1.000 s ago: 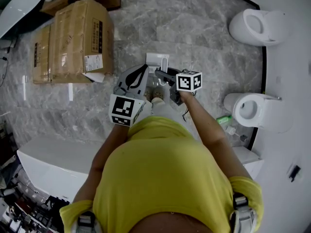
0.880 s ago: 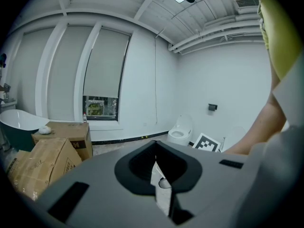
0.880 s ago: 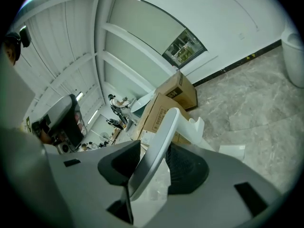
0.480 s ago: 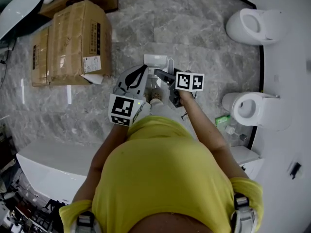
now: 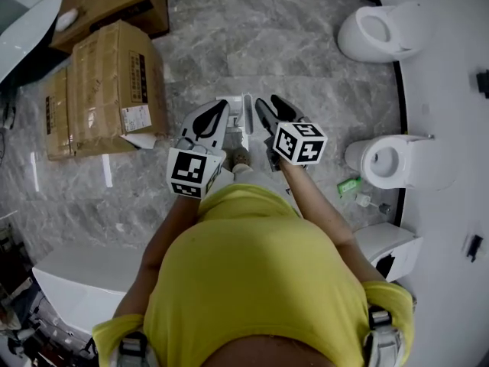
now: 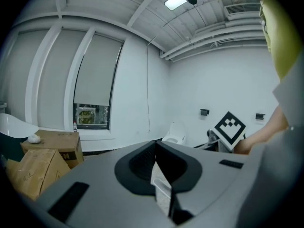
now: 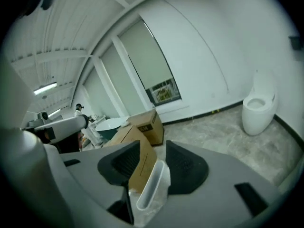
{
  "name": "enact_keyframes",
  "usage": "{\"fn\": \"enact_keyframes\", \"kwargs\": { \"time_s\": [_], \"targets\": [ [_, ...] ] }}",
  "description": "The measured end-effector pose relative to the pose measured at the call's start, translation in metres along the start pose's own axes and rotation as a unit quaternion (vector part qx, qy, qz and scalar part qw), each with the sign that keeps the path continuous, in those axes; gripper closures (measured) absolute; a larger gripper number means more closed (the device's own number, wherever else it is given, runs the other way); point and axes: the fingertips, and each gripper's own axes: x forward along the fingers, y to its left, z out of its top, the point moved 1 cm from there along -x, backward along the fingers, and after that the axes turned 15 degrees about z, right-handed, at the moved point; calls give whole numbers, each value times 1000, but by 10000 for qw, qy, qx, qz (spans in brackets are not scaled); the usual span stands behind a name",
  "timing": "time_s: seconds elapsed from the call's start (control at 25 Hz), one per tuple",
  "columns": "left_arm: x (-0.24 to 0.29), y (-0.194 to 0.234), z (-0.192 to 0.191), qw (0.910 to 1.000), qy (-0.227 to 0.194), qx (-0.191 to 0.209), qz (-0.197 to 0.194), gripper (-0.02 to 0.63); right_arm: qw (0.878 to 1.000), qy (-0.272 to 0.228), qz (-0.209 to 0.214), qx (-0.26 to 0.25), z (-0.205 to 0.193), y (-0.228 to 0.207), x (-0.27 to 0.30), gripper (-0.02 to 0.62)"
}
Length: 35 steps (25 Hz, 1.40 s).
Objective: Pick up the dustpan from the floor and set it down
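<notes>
Grey marble floor (image 5: 306, 60), cardboard boxes (image 5: 107, 75) at left, left gripper (image 5: 220, 113) jaws closed together, right gripper (image 5: 267, 104) jaws half apart, just closing, white dustpan (image 5: 241, 113) handle between them, against 1 pad, clear of the other.

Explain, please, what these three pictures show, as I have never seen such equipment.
There is no robot here: a person holds a hand-held claw in each hand. The head view looks down from a head camera, and each other view rides on one claw. Cardboard boxes and two toilets stand on the marble floor. The left claw is shut on a thin white part, apparently of the dustpan. The right claw has just been closing its jaws, which stand apart around another part of the dustpan.
</notes>
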Motion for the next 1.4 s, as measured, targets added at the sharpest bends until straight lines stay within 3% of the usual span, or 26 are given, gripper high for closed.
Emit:
{"fn": "enact_keyframes", "kwargs": {
  "time_s": [0.16,0.36,0.64,0.8,1.24,1.4],
  "targets": [
    [1,-6,34,9989,-451,117,-64,606,9866,-737,-375,-1408,66,29,-28,565],
    [0,-4,84,9951,-946,292,48,606,9551,-1427,-572,-2533,132,73,-56,583],
    [-25,9,138,9888,-1371,170,563,606,9322,-2016,-671,-2930,178,116,-92,584],
    [-38,14,150,9856,-1504,122,768,606,9293,-2088,-668,-2972,179,124,-99,586],
    [-45,10,155,9836,-1597,130,831,606,9272,-2169,-855,-2932,180,121,-114,586],
    [-45,6,155,9831,-1612,154,853,606,9261,-2253,-704,-2942,179,118,-116,586]
  ]
}}
